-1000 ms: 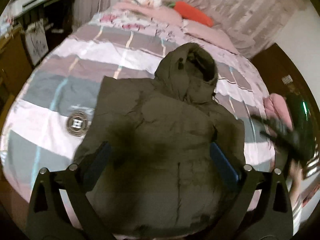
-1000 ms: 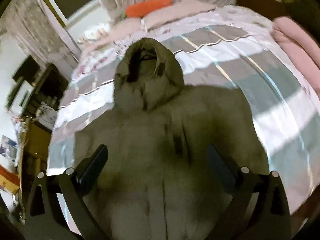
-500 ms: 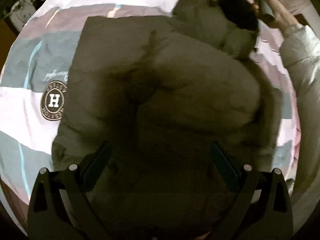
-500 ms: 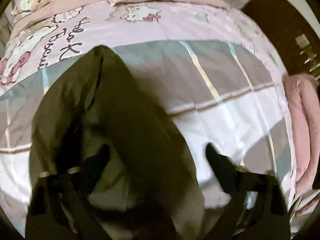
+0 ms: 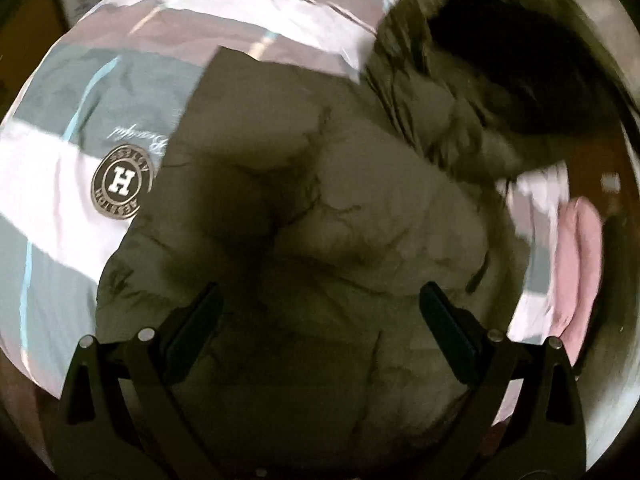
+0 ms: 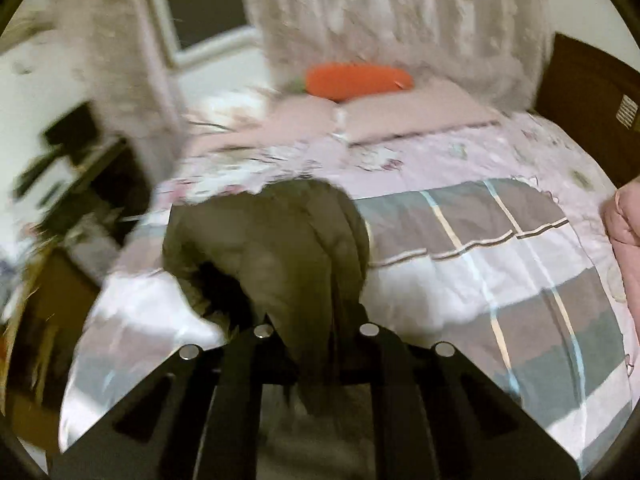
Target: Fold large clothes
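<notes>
Jacket (image 5: 320,208) spread on bed (image 5: 52,168), hood (image 6: 280,248) pinched in right tongs (image 6: 316,340), just closed. Left tongs (image 5: 320,328) spread above body, gripping nothing. Risk: slick puffy hood slipping mid-fold.

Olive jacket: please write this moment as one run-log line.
stage: fold start | right tool: just closed, shut on olive jacket's hood, raised | left tool: open above jacket body | surface: striped quilt

A home bedroom: a bed (image 6: 500,280) under a pink-and-grey checked quilt (image 5: 80,120), pink pillows (image 6: 400,116), an orange carrot-shaped cushion (image 6: 356,80) and pale curtains (image 6: 400,20) by the window.
</notes>
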A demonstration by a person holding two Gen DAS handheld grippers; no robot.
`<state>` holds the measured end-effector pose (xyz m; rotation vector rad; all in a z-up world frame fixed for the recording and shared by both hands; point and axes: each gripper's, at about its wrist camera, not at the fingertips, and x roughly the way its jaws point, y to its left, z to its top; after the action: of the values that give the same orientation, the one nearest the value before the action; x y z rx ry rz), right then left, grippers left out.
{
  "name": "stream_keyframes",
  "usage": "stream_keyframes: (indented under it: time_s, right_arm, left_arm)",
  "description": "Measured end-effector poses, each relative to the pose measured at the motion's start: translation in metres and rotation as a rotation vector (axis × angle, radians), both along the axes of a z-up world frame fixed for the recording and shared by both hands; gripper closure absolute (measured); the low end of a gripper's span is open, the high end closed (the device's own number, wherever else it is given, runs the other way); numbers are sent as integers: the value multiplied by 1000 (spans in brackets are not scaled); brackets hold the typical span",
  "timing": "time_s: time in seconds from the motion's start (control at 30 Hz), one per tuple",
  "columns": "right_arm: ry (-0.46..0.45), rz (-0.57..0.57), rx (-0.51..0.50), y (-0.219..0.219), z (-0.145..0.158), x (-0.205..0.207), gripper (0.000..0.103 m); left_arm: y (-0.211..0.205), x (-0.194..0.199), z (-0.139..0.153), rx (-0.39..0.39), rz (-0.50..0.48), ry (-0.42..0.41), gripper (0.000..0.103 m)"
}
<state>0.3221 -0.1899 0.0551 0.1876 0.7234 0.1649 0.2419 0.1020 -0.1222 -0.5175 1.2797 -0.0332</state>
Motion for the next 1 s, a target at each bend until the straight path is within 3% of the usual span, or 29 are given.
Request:
stream_keyframes:
  time_s: [0.1,0.17,0.2,0.23,0.27,0.3,0.33,0.37,0.43,0.5,0.63,0.7,0.73,0.77,0.83,0.87,0.93,1.0]
  right_arm:
    - [-41,69,69,-21,1,-99,91]
    - [-37,127,65,-34,-20,-154,90]
    - [27,144,-17,-36,-42,-169,82]
    - [74,129,-100,-35,-55,-175,64]
    - [132,40,-255,-37,-83,-184,53]
    - [160,-26,-333,-42,-103,-188,31]
    - [212,-82,-395,-51,-130,-189,18]
    - [295,-108,-448,-54,-146,-184,17]
    - [450,-167,-583,-57,-173,-172,17]
    - [433,-206,-572,-65,-170,-169,17]
    - [285,-319,-299,-83,-126,-172,17]
    - [115,-345,-125,-86,-96,-187,17]
    - [16,-313,-21,-83,-81,-194,17]
    - [-25,-272,33,-77,-72,-191,17]
    - [-29,-167,68,-53,-68,-177,18]
    - [-3,-129,50,-40,-73,-166,23]
    - [116,-70,-13,-14,-97,-140,63]
    - [233,-45,-27,1,-131,-118,80]
  left_arm:
    - [12,-17,15,-40,94,-65,3]
    - [18,-33,28,-62,148,-119,3]
    - [19,-36,33,-71,155,-135,3]
    - [20,-38,39,-76,155,-153,3]
    - [17,-40,45,-69,145,-178,3]
    - [14,-41,49,-56,134,-197,3]
    - [9,-40,53,-31,114,-220,3]
    - [6,-38,53,-16,100,-231,3]
    - [-6,-32,53,14,35,-249,3]
    - [-15,-23,50,10,-13,-248,3]
    - [-37,-8,43,-15,-76,-251,3]
    - [-50,-2,43,3,-105,-272,3]
    - [-59,2,43,16,-133,-280,3]
    - [-65,4,43,24,-151,-283,3]
    - [-83,8,41,97,-183,-303,3]
    - [-90,9,38,151,-195,-301,3]
    - [-106,14,24,288,-239,-261,3]
    - [-113,21,3,326,-266,-201,3]
